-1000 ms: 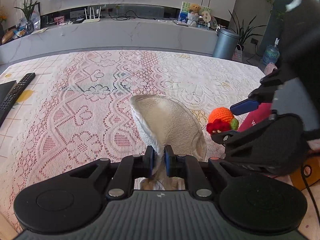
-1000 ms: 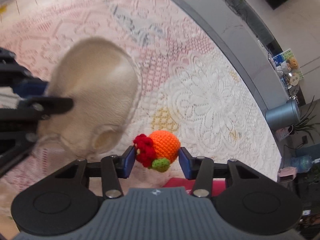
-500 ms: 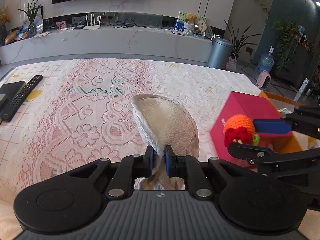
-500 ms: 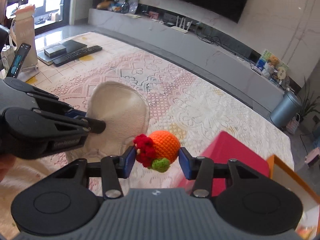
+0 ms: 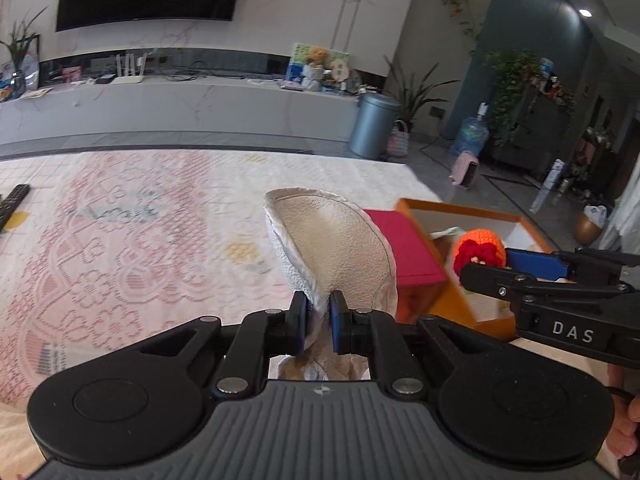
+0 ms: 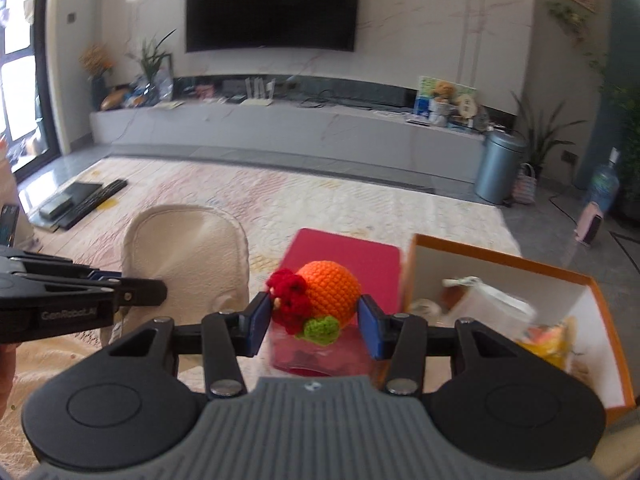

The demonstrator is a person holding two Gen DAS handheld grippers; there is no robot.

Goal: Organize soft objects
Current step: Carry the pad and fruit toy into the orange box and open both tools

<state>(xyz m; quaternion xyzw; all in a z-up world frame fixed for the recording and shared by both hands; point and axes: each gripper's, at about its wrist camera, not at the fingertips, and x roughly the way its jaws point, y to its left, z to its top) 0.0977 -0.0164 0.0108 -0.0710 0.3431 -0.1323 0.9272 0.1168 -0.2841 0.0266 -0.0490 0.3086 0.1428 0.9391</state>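
My left gripper [image 5: 318,316] is shut on a cream soft slipper [image 5: 336,244] and holds it up above the lace-covered table; the slipper also shows in the right wrist view [image 6: 188,256]. My right gripper [image 6: 314,318] is shut on an orange crocheted ball with a red flower and green leaf [image 6: 326,294], held above the pink box lid. The ball shows in the left wrist view [image 5: 478,250], to the right of the slipper. An open orange box [image 6: 500,260] with several soft items inside stands just right of the ball.
A pink box [image 6: 356,256] lies next to the orange box [image 5: 460,208]. Remote controls [image 6: 94,198] and a dark flat device lie at the table's far left. A grey TV bench [image 6: 280,132] and a metal bin [image 6: 500,168] stand beyond the table.
Both grippers have lifted and swung right with their loads. The pink and orange boxes have come into view, and the ball is now close to the orange box.
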